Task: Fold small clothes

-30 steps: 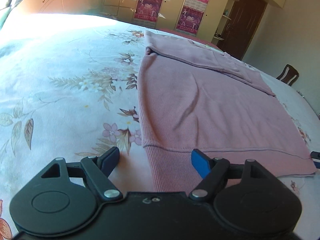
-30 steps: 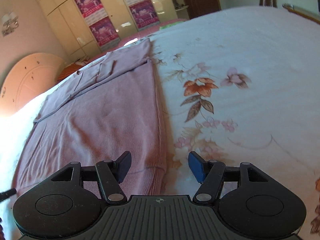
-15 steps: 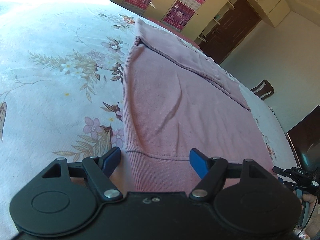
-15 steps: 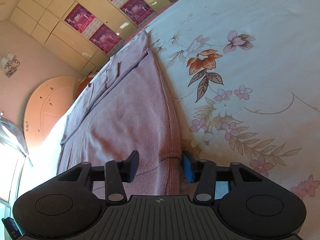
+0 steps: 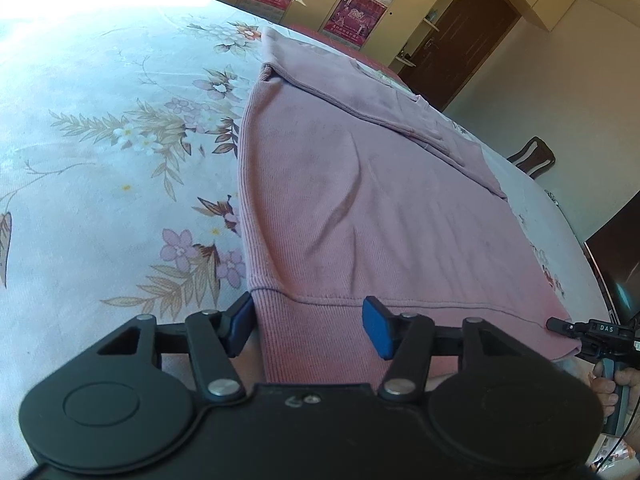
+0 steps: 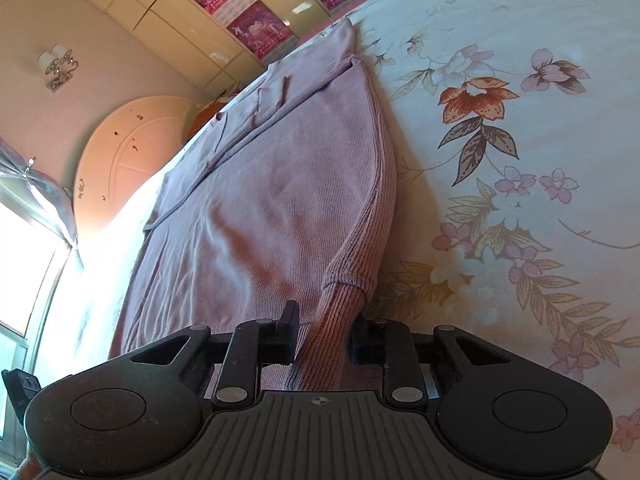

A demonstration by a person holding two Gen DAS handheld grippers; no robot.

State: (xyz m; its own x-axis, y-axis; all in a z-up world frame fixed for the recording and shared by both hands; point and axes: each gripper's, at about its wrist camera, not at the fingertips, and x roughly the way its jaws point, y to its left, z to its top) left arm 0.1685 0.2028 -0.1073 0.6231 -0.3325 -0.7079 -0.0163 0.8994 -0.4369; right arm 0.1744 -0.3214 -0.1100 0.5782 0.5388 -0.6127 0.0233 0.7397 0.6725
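- A pink ribbed sweater (image 5: 360,216) lies spread flat on a bed covered by a pale floral bedsheet (image 5: 100,168); its sleeves are folded across the far end, and its ribbed hem runs along the near edge of the bed, closest to both cameras.
- The left gripper (image 5: 308,326) points down at a slant over the hem's left corner. Its jaws have just been closing and stand half wide; the hem band lies between the blue fingertips (image 5: 378,330), the left pad right at the garment's side edge, the right pad apart from any gathered cloth. No pinch shows.
- The right gripper (image 6: 324,336) also tilts downward, at the hem's opposite corner. Its jaws have just been closing to a narrow gap, and the ribbed corner is bunched up into a ridge between the pads, which press on it from both sides.
- In the left wrist view, the other gripper shows at the far right edge beside that corner, with a person's hand (image 5: 616,388) wrapped around its handle.
- Writing: small white letters "DAS" on the black body of that right tool. Magenta posters (image 6: 256,30) hang on cream wardrobe doors (image 6: 160,12) beyond the bed; their print is too small to read.
- No containers are in view.
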